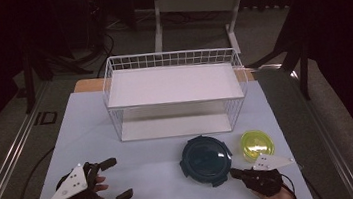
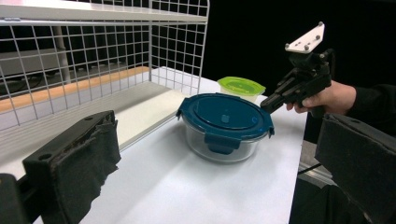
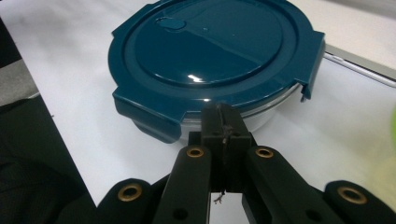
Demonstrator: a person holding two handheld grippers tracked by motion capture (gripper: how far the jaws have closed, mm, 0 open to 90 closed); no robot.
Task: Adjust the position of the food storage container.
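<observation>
A round glass container with a dark blue clip lid (image 1: pixel 206 159) (image 2: pixel 223 116) (image 3: pixel 210 51) stands on the white table top (image 1: pixel 145 153), front centre-right. My right gripper (image 1: pixel 237 174) (image 3: pixel 224 123) is shut with nothing between its jaws. Its tip sits at the lid's near rim, between two clip tabs; I cannot tell whether it touches. In the left gripper view the right gripper (image 2: pixel 270 103) points at the lid's far edge, held by a hand. My left gripper (image 1: pixel 118 179) is wide open at the front left, well apart from the container, its pads (image 2: pixel 79 154) empty.
A small container with a yellow-green lid (image 1: pixel 257 144) (image 2: pixel 241 87) stands just right of the blue one. A white wire shelf rack (image 1: pixel 173 87) (image 2: pixel 93 51) occupies the back middle of the table. The table's front edge is close under both hands.
</observation>
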